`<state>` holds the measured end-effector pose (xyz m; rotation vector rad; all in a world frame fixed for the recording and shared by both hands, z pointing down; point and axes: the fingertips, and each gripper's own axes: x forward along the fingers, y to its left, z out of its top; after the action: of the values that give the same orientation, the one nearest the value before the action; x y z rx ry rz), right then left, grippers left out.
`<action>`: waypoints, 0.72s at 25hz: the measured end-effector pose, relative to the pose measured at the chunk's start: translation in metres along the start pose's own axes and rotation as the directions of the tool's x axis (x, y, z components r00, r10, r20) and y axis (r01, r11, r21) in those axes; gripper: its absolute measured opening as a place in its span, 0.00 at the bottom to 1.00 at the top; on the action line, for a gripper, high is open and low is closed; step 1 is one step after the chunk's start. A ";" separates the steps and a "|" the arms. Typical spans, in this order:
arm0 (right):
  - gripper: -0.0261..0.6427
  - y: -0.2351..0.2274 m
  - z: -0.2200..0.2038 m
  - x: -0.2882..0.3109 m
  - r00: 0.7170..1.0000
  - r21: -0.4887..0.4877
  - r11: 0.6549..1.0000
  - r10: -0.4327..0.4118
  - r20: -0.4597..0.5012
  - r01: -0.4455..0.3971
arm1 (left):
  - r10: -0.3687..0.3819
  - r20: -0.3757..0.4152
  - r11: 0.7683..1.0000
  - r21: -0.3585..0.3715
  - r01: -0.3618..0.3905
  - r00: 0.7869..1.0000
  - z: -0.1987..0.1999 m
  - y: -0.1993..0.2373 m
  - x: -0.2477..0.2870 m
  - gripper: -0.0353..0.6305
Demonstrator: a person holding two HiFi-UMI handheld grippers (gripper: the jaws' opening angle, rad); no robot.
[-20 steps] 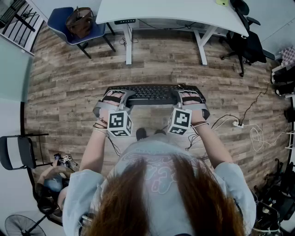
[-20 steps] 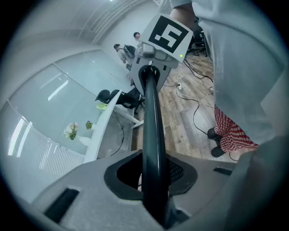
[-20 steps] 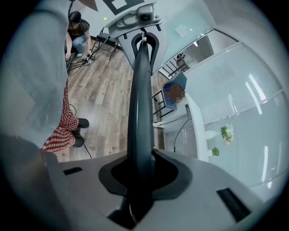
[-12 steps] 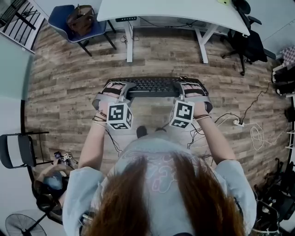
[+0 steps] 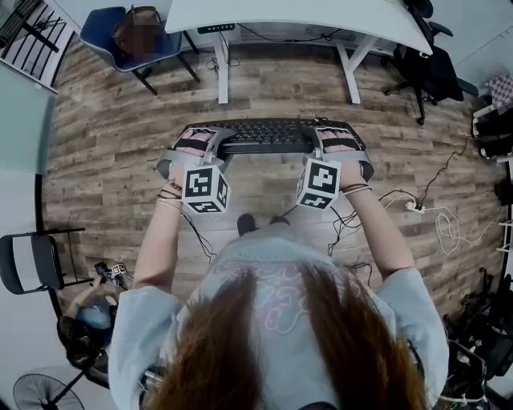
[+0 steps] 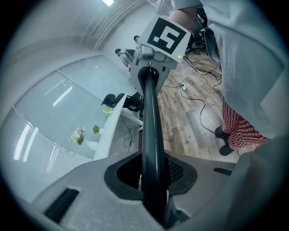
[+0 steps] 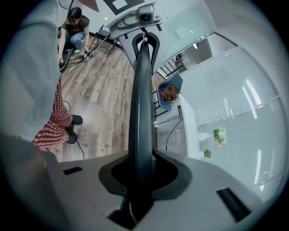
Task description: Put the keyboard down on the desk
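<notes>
**Item.** The black keyboard [image 5: 268, 134] sits in the upper middle of the head view, long side across the frame and keys up. It is held in the air above the wooden floor [image 5: 112, 128] and rests on no surface.

**Grip.** The left gripper [image 5: 215, 144] has the keyboard's left end and the right gripper [image 5: 319, 144] its right end. In each gripper view the board runs edge-on straight through the jaws, which are drawn in narrow with the pads pressing on both faces. The board looks level from side to side.

**Destination.** The white bench [image 5: 321, 20] runs along the top of the frame, well apart from the keyboard, with open floor between them. A blue chair [image 5: 108, 36] carrying a brown bag [image 5: 138, 32] stands at the upper left, beside the bench's left leg.

**Assessment.**
- The step in hand is the carry toward the bench; placing has not begun.
- The next move calls for both grippers to advance together, keeping the board level and lifting it over the bench's near edge.
- The board should then be lowered until its underside lies flat on the top.
- Only then should the two pairs of jaws open, and at the same time, since a one-sided release would likely tip the board.
</notes>
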<state>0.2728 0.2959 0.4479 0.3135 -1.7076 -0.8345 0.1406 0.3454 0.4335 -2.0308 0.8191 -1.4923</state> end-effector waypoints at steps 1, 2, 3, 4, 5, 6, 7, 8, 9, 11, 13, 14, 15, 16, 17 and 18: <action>0.16 -0.002 0.001 -0.001 1.000 0.002 1.000 -0.006 0.000 0.006 | 0.003 0.001 1.000 0.003 -0.003 1.000 -0.001 0.002 -0.001 0.18; 0.16 -0.004 0.002 -0.001 1.000 0.004 1.000 -0.011 0.000 0.011 | 0.005 0.002 1.000 0.006 -0.005 1.000 -0.002 0.004 -0.002 0.18; 0.16 -0.005 0.003 -0.001 1.000 0.004 1.000 -0.014 0.000 0.014 | 0.004 0.004 1.000 0.010 -0.004 1.000 -0.002 0.005 -0.003 0.18; 0.16 -0.006 0.004 -0.002 1.000 0.004 1.000 -0.014 0.001 0.014 | 0.002 0.007 1.000 0.012 -0.002 1.000 -0.002 0.006 -0.003 0.18; 0.16 -0.007 0.005 -0.003 1.000 0.002 1.000 -0.013 0.001 0.013 | -0.002 0.011 1.000 0.012 0.002 1.000 -0.003 0.007 -0.004 0.18; 0.16 -0.007 0.006 -0.005 1.000 0.001 1.000 -0.012 -0.001 0.012 | -0.004 0.015 1.000 0.012 0.004 1.000 -0.003 0.008 -0.005 0.18; 0.16 -0.008 0.007 -0.006 1.000 -0.001 1.000 -0.013 -0.003 0.013 | -0.004 0.018 1.000 0.012 0.004 1.000 -0.004 0.008 -0.007 0.18; 0.16 -0.009 0.009 -0.007 1.000 -0.002 1.000 -0.016 -0.006 0.016 | -0.002 0.020 1.000 0.013 0.002 1.000 -0.005 0.010 -0.009 0.18; 0.16 -0.010 0.012 -0.008 1.000 -0.002 1.000 -0.020 -0.007 0.020 | 0.001 0.021 1.000 0.015 -0.002 1.000 -0.007 0.011 -0.011 0.18; 0.16 -0.014 0.017 -0.010 1.000 -0.002 1.000 -0.028 -0.009 0.028 | 0.008 0.022 1.000 0.020 -0.009 1.000 -0.011 0.014 -0.015 0.18; 0.16 -0.017 0.024 -0.011 0.999 -0.001 0.999 -0.037 -0.009 0.037 | 0.015 0.025 1.000 0.027 -0.015 1.000 -0.016 0.017 -0.020 0.18; 0.16 -0.018 0.029 -0.011 0.999 0.000 0.999 -0.040 -0.009 0.040 | 0.017 0.026 0.999 0.029 -0.018 1.000 -0.019 0.019 -0.022 0.18; 0.16 -0.019 0.033 -0.011 0.999 0.000 0.999 -0.042 -0.007 0.042 | 0.019 0.027 0.999 0.032 -0.020 0.999 -0.023 0.019 -0.024 0.18; 0.16 -0.020 0.038 -0.011 0.999 0.001 0.999 -0.042 -0.006 0.042 | 0.019 0.028 0.999 0.035 -0.020 0.999 -0.027 0.020 -0.026 0.18; 0.16 -0.020 0.042 -0.011 0.999 0.000 0.999 -0.041 -0.006 0.041 | 0.020 0.031 0.999 0.038 -0.021 0.999 -0.030 0.020 -0.029 0.18; 0.16 -0.020 0.046 -0.011 0.999 -0.001 0.999 -0.042 -0.008 0.042 | 0.020 0.035 0.999 0.041 -0.022 0.999 -0.034 0.021 -0.031 0.18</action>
<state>0.2296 0.3051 0.4216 0.3529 -1.6982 -0.8630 0.0978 0.3516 0.4080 -2.0063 0.7873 -1.4468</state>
